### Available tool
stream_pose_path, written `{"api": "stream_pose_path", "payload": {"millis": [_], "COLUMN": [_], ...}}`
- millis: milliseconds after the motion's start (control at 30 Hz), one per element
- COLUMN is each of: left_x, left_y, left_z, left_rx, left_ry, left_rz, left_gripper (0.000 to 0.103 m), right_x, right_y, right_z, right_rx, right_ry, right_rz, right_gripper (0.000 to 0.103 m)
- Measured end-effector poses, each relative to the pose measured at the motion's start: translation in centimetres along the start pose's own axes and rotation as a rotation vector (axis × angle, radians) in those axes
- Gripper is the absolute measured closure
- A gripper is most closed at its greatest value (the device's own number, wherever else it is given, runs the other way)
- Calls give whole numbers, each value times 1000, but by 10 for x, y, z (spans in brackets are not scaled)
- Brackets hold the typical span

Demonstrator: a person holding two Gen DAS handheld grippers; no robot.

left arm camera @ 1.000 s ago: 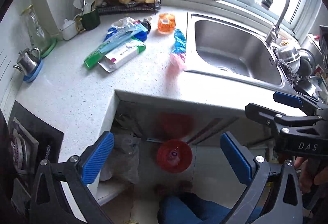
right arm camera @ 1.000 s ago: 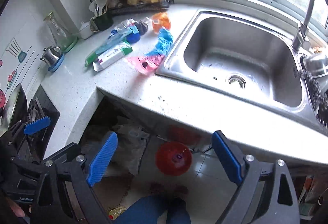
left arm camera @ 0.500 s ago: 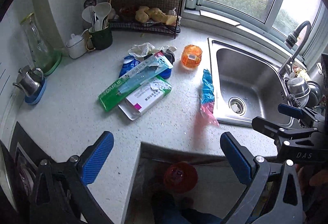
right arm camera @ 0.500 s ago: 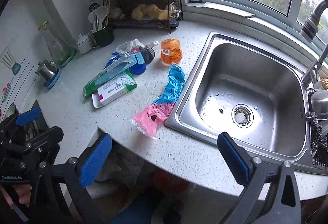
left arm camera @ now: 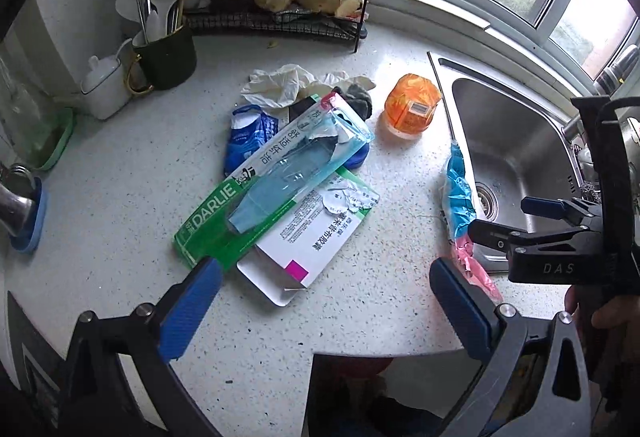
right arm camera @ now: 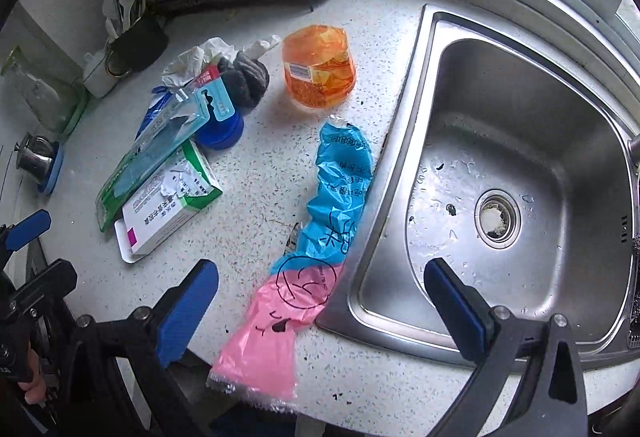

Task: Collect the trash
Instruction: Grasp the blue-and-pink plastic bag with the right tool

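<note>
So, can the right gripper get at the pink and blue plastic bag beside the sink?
Probably yes. The right gripper is open, holds nothing, and the pink and blue plastic bag lies flat between its fingers' lines, with nothing on top.

A blue-and-pink plastic bag [right arm camera: 316, 237] lies flat along the sink-side table edge (pink end overhanging the front edge); an orange wrapper [right arm camera: 319, 67] sits behind it.

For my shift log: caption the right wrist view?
Open right gripper above a blue-and-pink plastic wrapper lying beside the steel sink.
</note>
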State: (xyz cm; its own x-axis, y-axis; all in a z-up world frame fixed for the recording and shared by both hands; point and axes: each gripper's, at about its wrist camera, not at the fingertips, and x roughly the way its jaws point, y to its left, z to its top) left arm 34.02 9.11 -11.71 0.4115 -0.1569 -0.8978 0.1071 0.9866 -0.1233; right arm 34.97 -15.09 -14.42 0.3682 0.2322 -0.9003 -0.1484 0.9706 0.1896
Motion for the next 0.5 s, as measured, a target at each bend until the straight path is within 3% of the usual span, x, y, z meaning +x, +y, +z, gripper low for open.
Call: {"api": "stream_pose_path", "payload": {"millis": [233, 433, 500], "left_x": [31, 42, 43], "left_y": [16, 25, 27], "left_z": [10, 14, 15], "left_rx": [6, -1, 1], "left_ry": [42, 54, 59], "left_rz": [-6, -38, -44], "left_gripper": [0, 0, 0], "right_x": [41, 58, 58], "right_y": [1, 2, 1], "right_z": [15, 12, 12], "right_rx": [13, -4, -7], "right_ry": [91, 152, 152], "right_rz": [-50, -121, -111], "right_gripper": [1, 33, 34]}}
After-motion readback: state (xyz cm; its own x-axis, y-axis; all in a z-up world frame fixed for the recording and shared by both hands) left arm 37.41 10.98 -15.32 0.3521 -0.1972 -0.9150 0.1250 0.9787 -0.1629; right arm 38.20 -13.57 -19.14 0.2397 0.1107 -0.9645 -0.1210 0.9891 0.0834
